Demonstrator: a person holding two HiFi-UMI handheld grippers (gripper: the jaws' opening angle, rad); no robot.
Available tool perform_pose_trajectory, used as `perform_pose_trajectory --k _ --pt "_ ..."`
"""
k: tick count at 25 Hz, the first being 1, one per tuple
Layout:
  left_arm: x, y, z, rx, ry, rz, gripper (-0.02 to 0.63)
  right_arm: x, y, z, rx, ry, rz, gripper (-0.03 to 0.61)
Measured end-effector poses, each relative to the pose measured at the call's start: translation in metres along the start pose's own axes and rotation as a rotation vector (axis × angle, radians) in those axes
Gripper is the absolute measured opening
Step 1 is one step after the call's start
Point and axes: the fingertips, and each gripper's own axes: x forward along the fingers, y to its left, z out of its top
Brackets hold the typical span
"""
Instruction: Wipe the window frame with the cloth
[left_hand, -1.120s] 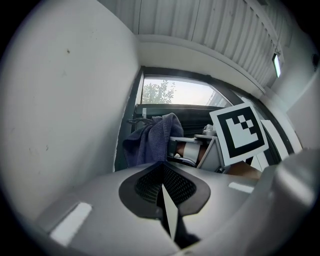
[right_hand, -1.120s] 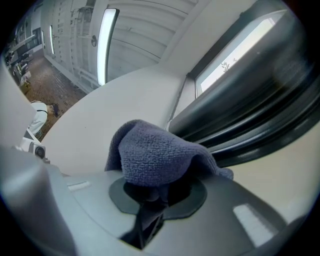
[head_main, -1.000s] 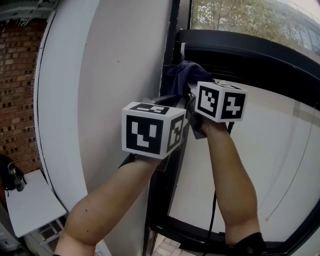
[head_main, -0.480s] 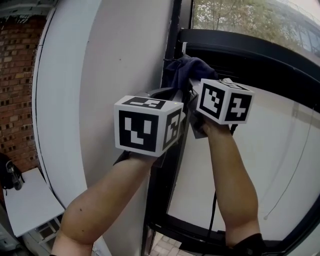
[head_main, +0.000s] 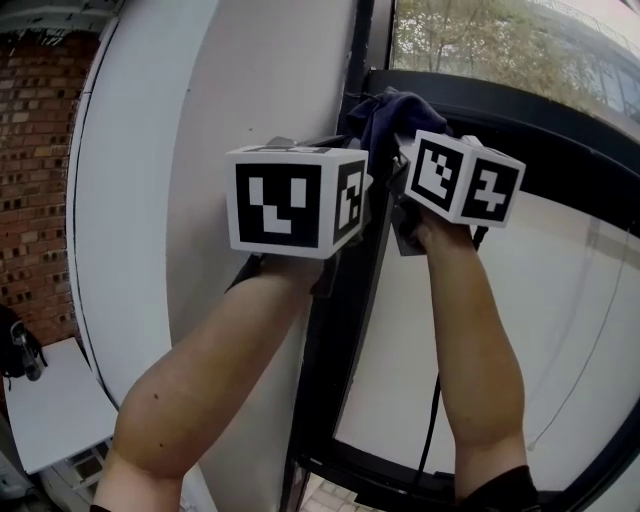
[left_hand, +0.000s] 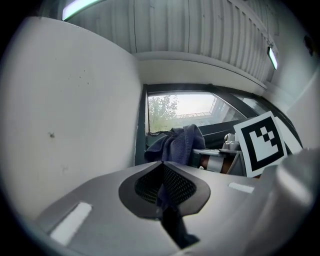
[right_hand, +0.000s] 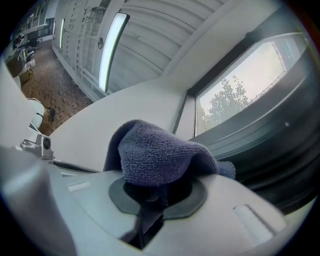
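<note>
A dark blue cloth is bunched against the black window frame, near its upper corner. My right gripper is shut on the cloth, which mounds over its jaws; its marker cube sits just below the cloth. My left gripper is held beside it on the left, jaws shut with nothing seen between them. Its marker cube is level with the right one. In the left gripper view the cloth hangs ahead against the frame.
A white wall borders the frame on the left. Trees show through the upper glass. A thin cord hangs over the lower pane. A brick wall and a white shelf lie far left.
Both grippers have risen along the frame, and the cloth has gone up with the right one towards the upper corner.
</note>
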Motion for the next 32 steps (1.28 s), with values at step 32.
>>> perform_pose_trajectory --k 32 --pt "0.065 -0.027 0.019 0.001 -0.064 -0.013 -0.006 -0.045 -0.058 0.019 -0.242 0.015 -0.172 0.046"
